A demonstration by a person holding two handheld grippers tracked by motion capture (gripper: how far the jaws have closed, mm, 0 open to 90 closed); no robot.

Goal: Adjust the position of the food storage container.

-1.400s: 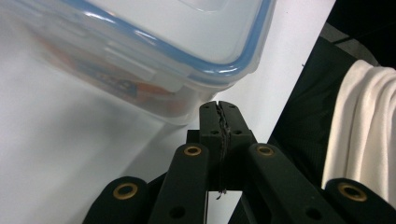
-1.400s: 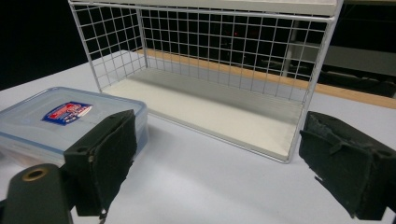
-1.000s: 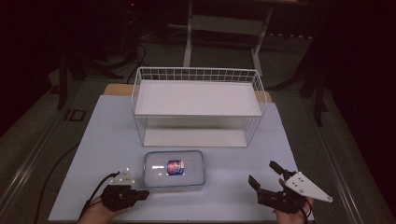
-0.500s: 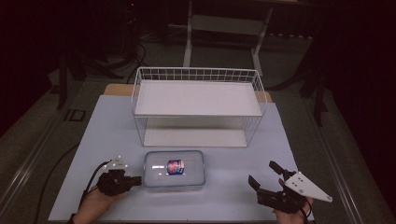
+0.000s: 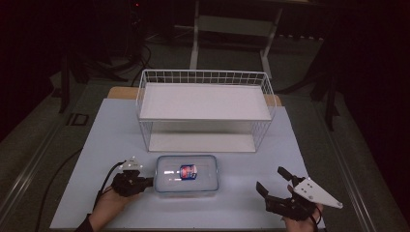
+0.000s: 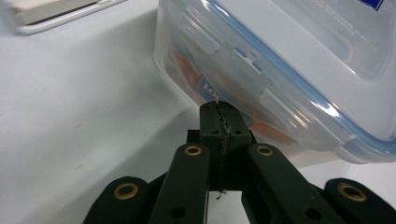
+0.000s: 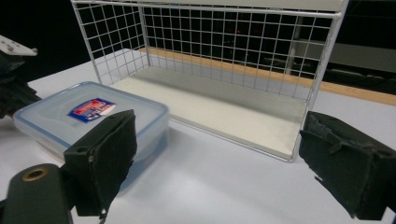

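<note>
Lidded plastic box (image 6: 299, 70) just beyond closed left gripper (image 6: 219, 112) tips

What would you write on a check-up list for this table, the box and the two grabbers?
Surface: pale blue table mat, bare at the sides.
Job's things: clear plastic lidded box with a red-and-blue label, lying flat in front of the white wire shelf rack.
Clutter: nothing seen.
Grippers: left gripper shut, its tips against the box's left side under a lid clip; right gripper open, empty, apart from the box.
Cables: black cable trailing from the left gripper.
Surroundings: dark room, stand legs behind the table.
</note>
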